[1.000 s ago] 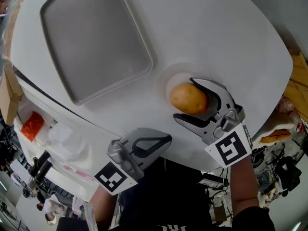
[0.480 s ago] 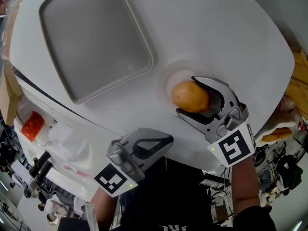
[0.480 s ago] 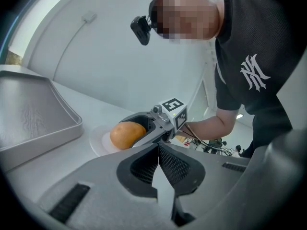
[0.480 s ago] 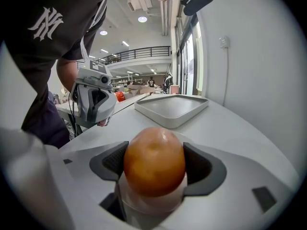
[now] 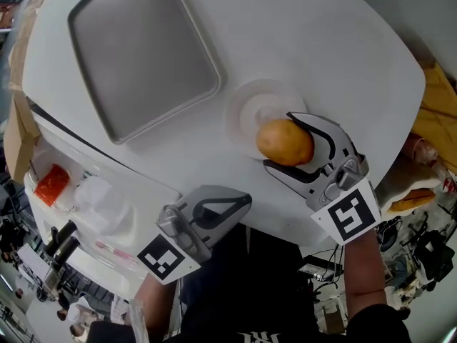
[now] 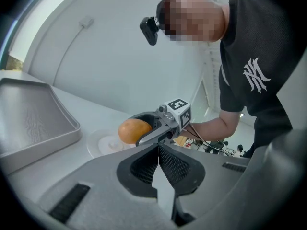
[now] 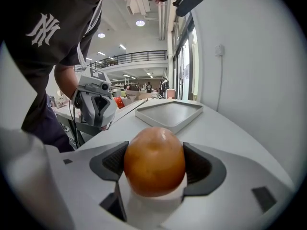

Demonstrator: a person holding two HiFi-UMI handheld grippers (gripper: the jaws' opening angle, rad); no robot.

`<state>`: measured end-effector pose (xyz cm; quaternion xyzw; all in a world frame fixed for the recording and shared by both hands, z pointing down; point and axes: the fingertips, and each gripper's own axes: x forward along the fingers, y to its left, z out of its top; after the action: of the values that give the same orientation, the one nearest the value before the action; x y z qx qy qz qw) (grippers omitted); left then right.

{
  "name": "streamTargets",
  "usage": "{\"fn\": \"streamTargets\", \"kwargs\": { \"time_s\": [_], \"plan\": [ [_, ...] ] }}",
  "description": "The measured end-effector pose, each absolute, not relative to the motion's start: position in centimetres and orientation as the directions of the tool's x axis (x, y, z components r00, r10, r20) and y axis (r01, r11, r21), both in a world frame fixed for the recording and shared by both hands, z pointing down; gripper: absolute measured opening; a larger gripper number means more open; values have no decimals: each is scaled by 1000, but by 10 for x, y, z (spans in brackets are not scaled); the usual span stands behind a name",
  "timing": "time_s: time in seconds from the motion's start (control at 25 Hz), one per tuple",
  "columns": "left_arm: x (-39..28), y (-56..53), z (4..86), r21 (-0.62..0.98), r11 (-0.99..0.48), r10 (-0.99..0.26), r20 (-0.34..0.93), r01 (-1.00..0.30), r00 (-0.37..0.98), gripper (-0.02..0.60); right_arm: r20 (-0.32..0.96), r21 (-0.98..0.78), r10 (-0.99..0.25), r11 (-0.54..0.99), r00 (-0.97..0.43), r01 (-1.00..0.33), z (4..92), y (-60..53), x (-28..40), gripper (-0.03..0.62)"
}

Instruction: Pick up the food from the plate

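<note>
The food is a round orange-brown piece, smooth and potato-like. My right gripper is shut on it, one pad pressed against each side. In the right gripper view the food fills the gap between the dark pads. The small white plate lies bare just beyond and to the left of the food. In the left gripper view the food hangs a little above the plate, at its right edge. My left gripper is shut on nothing near the table's front edge; its pads meet.
A large grey tray with a raised rim sits at the far left of the white round table. Below the table's left edge stands a lower surface with a red packet and clutter. Yellow cloth lies past the right edge.
The right jaws have drawn in onto the food. The food has come off the plate's middle toward me, which leaves the plate bare. The left gripper has hardly moved.
</note>
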<state>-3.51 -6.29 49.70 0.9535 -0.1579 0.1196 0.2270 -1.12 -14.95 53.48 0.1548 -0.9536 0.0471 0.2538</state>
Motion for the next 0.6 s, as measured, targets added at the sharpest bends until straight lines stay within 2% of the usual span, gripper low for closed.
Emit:
{"fn": "streamTargets", "kwargs": {
  "time_s": [0.24, 0.44, 0.6],
  "plan": [
    [-21, -54, 443, 286, -889, -280, 275, -357, 920, 6, 377, 12, -362, 922, -852, -386, 456, -137, 12, 351],
    [-20, -30, 377, 339, -835, -359, 259, -433, 897, 6, 237, -23, -402, 908, -885, -418, 360, -108, 32, 351],
    [-23, -4, 322, 301, -836, -402, 230, -458, 886, 6, 158, -1, -403, 913, -902, -408, 293, -70, 40, 351]
  ]
}}
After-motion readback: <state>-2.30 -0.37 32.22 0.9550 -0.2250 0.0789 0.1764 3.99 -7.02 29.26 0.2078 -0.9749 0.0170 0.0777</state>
